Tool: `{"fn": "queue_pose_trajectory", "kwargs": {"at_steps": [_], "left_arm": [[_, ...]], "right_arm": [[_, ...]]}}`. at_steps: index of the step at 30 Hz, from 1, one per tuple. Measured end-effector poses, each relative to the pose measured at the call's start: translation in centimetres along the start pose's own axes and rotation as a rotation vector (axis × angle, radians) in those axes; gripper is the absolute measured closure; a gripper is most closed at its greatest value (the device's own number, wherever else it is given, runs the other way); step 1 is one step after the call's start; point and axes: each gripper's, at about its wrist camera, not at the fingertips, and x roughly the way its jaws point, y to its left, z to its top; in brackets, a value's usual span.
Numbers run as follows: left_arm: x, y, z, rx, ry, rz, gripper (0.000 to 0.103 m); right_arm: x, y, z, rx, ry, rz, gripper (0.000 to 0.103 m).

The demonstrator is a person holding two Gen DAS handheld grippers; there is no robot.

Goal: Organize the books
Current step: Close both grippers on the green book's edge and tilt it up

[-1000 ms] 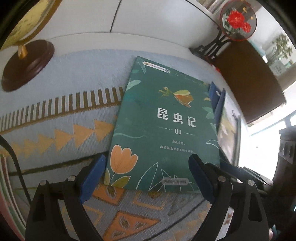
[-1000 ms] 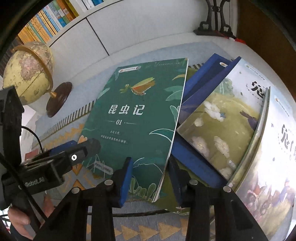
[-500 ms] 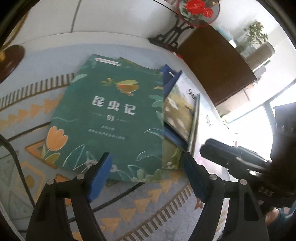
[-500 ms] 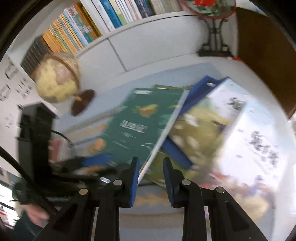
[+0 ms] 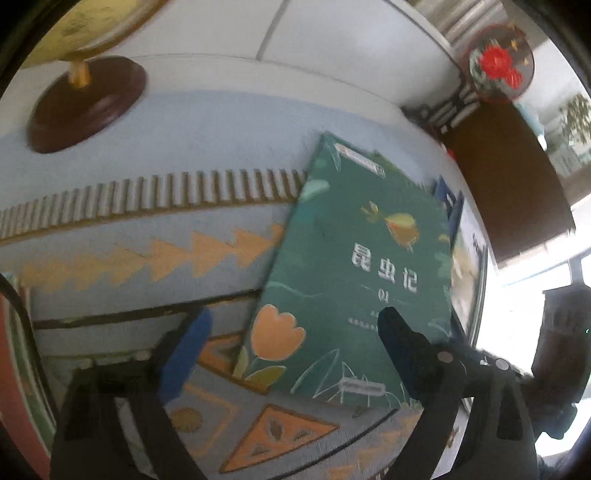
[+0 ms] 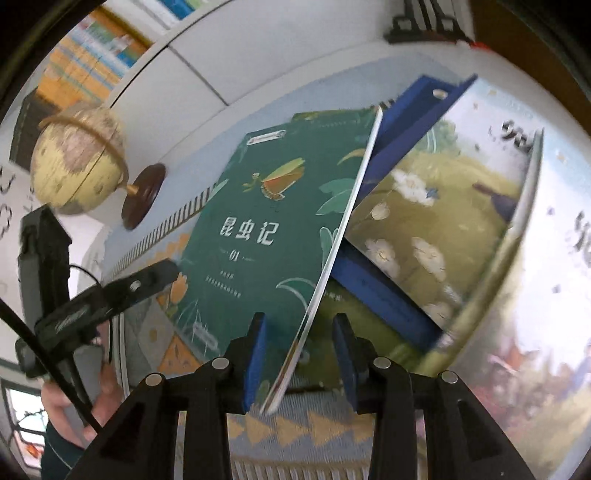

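Books lie in a loose pile on a pale blue woven cloth (image 5: 207,133) with orange triangles and a striped band, which covers the bench. On top is the dark green paperback book (image 6: 280,229) with white Chinese writing, an orange tulip and a little insect picture on its cover. One long edge of this green book is tipped up off the pile, and that raised edge sits in the gap between the two blue pads of the right gripper (image 6: 299,358). The pads stand a little apart, one on each side of the edge, and I cannot tell if they press on it. Under the green book there is a dark blue flat folder (image 6: 410,110), and on that lies a picture book with white flowers on a yellow-green cover (image 6: 436,218). Another big glossy picture book (image 6: 554,295) is just beside it on the right, but it is blurry. In the left wrist view, the left gripper (image 5: 291,347) has its blue fingers wide apart and holds nothing; one finger is in front of the green book's (image 5: 354,280) lower right part, and the other is over the cloth. A yellow globe on a round dark brown wooden base (image 6: 77,162) stands on the cloth, well apart from the books. Behind the bench is a white cupboard (image 5: 207,29). A round ornament with red flowers on a black stand (image 5: 498,62) is at the far corner.
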Motion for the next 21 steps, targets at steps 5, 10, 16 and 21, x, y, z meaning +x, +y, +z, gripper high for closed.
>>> {"fn": "queue_pose_trajectory", "kwargs": {"at_steps": [5, 10, 16, 21], "left_arm": [[0.6, -0.9, -0.1, 0.123, 0.031, -0.002, 0.003], [0.2, -0.2, 0.0, 0.124, 0.030, -0.062, 0.003], [-0.1, -0.6, -0.8, 0.148, 0.051, -0.147, 0.003], [-0.1, -3.2, -2.6, 0.184, 0.096, -0.247, 0.003]], "right_arm": [[0.5, 0.5, 0.6, 0.064, -0.024, 0.129, 0.078], [-1.5, 2.3, 1.5, 0.057, -0.076, 0.279, 0.078], [1.2, 2.4, 1.8, 0.123, -0.035, 0.299, 0.079], [-2.1, 0.9, 1.7, 0.149, -0.095, 0.295, 0.095]]}}
